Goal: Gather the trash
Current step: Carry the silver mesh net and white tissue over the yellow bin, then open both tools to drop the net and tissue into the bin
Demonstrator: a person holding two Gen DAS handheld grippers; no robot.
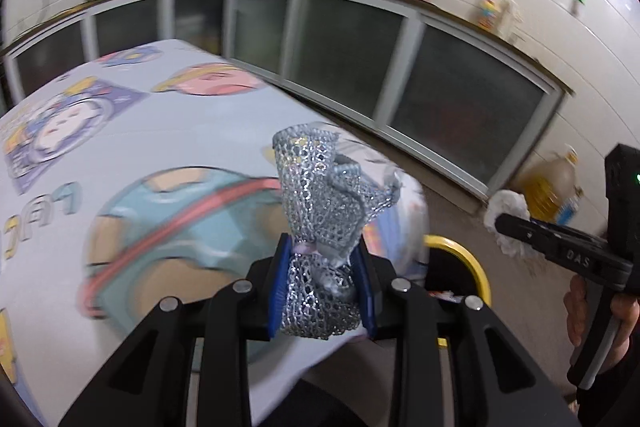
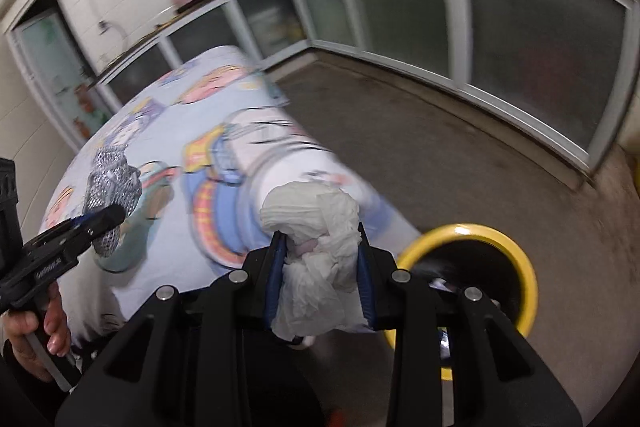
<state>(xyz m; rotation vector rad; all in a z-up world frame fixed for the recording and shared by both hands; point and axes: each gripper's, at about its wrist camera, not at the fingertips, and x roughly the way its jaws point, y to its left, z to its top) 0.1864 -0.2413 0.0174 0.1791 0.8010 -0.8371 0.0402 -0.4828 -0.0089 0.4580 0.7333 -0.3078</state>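
- Two pieces of trash are in hand, one in each gripper, both carried above the near corner of the table (image 1: 120,155) and the floor beside it.
- Furthest left in the right wrist view, a bare hand (image 2: 36,331) wraps the grey trigger of the matte black, hard-edged left gripper (image 1: 323,287). Its blue ribbed pads (image 1: 280,291) are pinched on a crumpled silver mesh wrapper (image 1: 320,211), a glittery net of small open cells.
- The mesh is squeezed to a narrow waist between the pads and flares into a ragged, upright fan above them, with a duller grey fold on its right side.
- Under it lies a smooth, pale blue tablecloth (image 2: 168,131) printed with rounded cartoon figures in pink, yellow and teal; the print is smeared by blur.
- Right of the mesh, the black right gripper (image 2: 320,279) clamps its blue pads on a wad of white tissue paper (image 2: 316,231). The paper is soft, matte and deeply creased, bulging into a lumpy head above the pads and hanging loose below.
- In the left wrist view the same wad shows as a frilly white clump (image 1: 506,215) at that gripper's tip.
- Further right, on the rough grey concrete floor (image 2: 400,147), stands a round bin with a glossy yellow rim (image 2: 524,263) and a dark interior, just beside the table corner and below both grippers.
- Frosted glass cabinet doors in pale metal frames (image 2: 520,39) curve along the back.
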